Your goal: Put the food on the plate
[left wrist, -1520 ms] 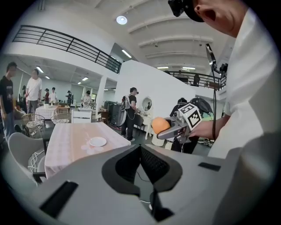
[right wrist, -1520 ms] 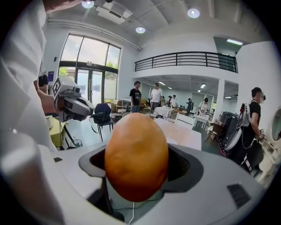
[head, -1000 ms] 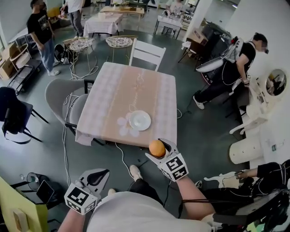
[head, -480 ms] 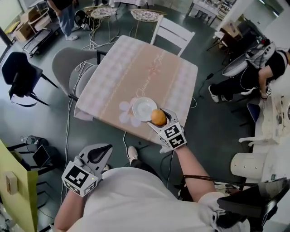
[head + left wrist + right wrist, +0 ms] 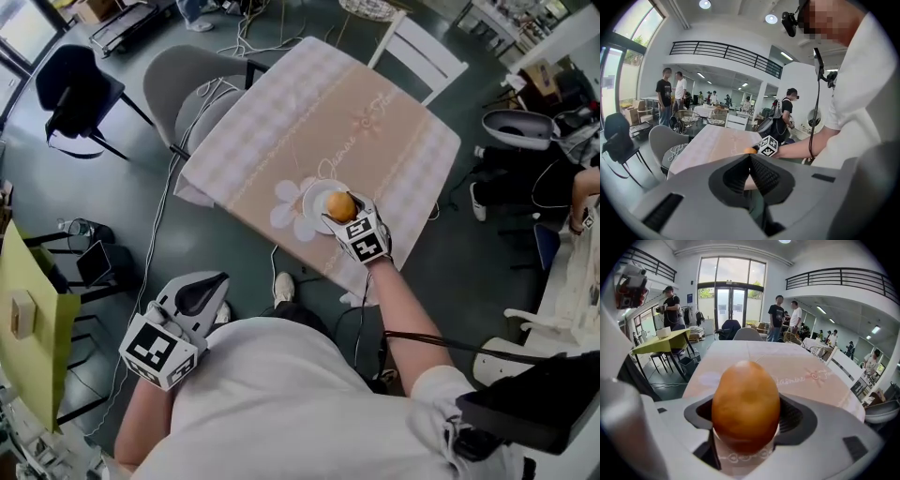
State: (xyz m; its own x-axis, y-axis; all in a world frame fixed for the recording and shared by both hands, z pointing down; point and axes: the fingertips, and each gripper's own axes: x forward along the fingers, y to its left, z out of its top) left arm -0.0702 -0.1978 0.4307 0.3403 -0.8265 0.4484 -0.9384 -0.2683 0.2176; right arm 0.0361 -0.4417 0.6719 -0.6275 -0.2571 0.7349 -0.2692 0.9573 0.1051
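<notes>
An orange egg-shaped bun (image 5: 341,206) (image 5: 746,405) sits between the jaws of my right gripper (image 5: 342,210) (image 5: 746,427), which is shut on it. The bun hangs just over the small white plate (image 5: 315,202) on the pink tablecloth; a sliver of the plate's rim (image 5: 740,457) shows under the bun. My left gripper (image 5: 196,293) (image 5: 750,180) is held low near my body, off the table, its jaws closed together with nothing in them. The bun (image 5: 750,150) shows far off in the left gripper view.
The table (image 5: 319,131) carries only the plate. A white chair (image 5: 420,47) stands at its far side, a grey chair (image 5: 192,89) at its left. Cables lie on the floor. Several people stand or sit around the hall; a yellow table (image 5: 670,341) stands to the left.
My right gripper has carried the bun forward from the table's near edge to above the plate. The head view has tilted down. The left gripper has stayed near my body.
</notes>
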